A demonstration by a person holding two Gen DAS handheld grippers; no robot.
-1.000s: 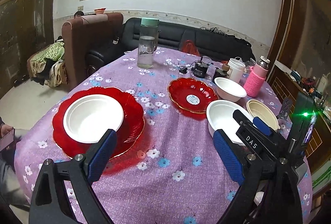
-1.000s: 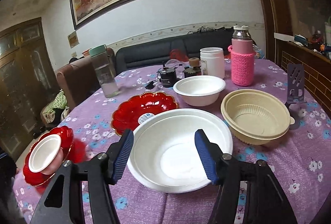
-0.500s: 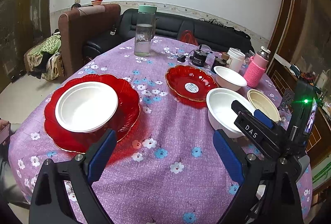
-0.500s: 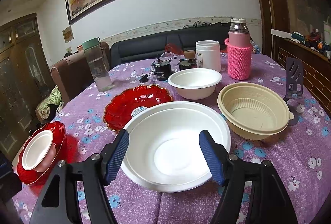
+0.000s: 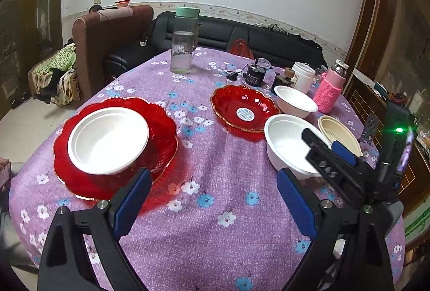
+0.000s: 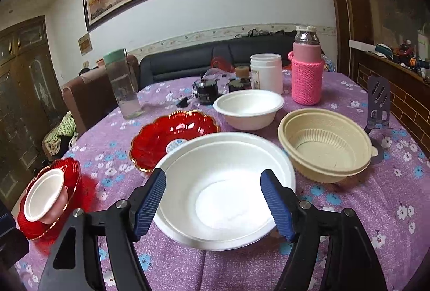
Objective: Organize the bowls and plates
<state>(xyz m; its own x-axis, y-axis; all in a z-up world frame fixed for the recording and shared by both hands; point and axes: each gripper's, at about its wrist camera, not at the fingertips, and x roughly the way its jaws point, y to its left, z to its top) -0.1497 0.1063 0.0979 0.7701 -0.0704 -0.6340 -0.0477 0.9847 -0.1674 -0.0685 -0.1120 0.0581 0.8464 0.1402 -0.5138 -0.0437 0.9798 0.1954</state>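
Observation:
A large white bowl (image 6: 223, 183) rests on the purple tablecloth. My right gripper (image 6: 212, 178) hovers over its near rim with the jaws opening; the bowl lies between the pads, which do not press on it. Behind it stand a smaller white bowl (image 6: 248, 108), a beige ribbed bowl (image 6: 325, 143) and a small red plate (image 6: 166, 135). At the left, a white bowl (image 5: 107, 140) sits in a large red plate (image 5: 161, 129). My left gripper (image 5: 212, 178) is open over bare cloth, just right of that plate's near edge, with nothing between its fingers.
At the back stand a clear water bottle (image 5: 184, 49), a pink-sleeved bottle (image 6: 307, 75), a white jar (image 6: 266, 73) and small dark gadgets (image 6: 205, 92). A dark slotted stand (image 6: 377, 108) is at the right edge. An armchair (image 5: 107, 43) and sofa lie beyond the table.
The right gripper's jaws have spread wider over the large white bowl. The left gripper's view has shifted only slightly; the plates and bowls have stayed put.

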